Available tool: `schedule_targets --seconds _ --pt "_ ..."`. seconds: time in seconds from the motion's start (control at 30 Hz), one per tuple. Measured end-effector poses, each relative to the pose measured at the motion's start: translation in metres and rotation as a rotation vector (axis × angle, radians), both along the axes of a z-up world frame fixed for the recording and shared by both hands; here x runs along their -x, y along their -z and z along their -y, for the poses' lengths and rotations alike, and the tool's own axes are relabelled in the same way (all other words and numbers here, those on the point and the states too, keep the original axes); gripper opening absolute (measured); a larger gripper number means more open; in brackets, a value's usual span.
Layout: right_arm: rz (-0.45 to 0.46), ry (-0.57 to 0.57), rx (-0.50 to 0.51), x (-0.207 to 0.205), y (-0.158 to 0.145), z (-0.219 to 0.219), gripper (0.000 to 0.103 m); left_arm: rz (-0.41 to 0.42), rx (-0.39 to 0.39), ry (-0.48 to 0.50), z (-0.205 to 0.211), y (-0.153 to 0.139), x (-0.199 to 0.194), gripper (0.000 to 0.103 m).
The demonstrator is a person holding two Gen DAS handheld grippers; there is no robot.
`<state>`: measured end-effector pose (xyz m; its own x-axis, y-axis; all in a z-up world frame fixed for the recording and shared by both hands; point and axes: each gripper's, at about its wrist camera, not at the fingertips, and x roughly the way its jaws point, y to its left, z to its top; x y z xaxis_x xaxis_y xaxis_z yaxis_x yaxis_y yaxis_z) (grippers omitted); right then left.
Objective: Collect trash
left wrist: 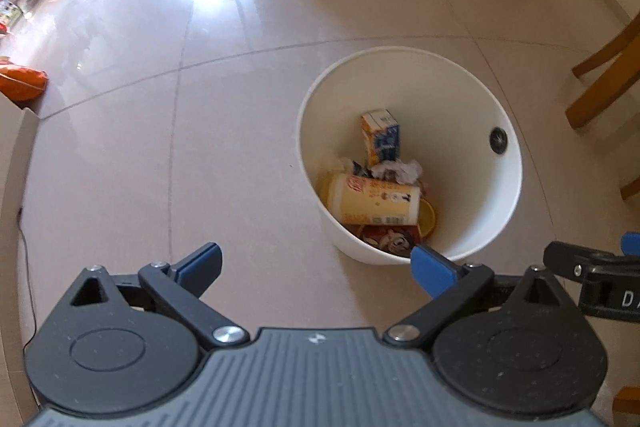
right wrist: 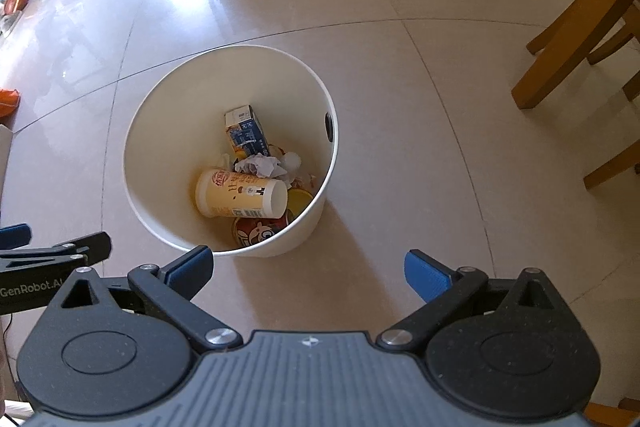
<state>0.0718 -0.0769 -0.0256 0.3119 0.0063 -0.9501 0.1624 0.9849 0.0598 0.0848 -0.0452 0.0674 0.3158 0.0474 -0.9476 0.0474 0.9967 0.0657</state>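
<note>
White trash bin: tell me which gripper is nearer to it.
Right, narrowly. The right gripper hangs open by the white trash bin's near rim, one fingertip overlapping it. The left gripper is open too, offset over bare floor to the bin's left.

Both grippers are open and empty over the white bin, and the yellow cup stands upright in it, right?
Not quite: the yellow cup lies on its side in the white bin, as the right wrist view shows. The left gripper and right gripper are both open and empty.
</note>
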Motion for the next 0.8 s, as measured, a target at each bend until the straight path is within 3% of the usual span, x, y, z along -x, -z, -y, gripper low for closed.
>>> schedule_targets --seconds 0.8 --pt "0.002 -0.002 0.031 0.004 -0.006 -0.012 0.103 -0.039 0.04 -0.003 -0.005 -0.002 0.002 0.1"
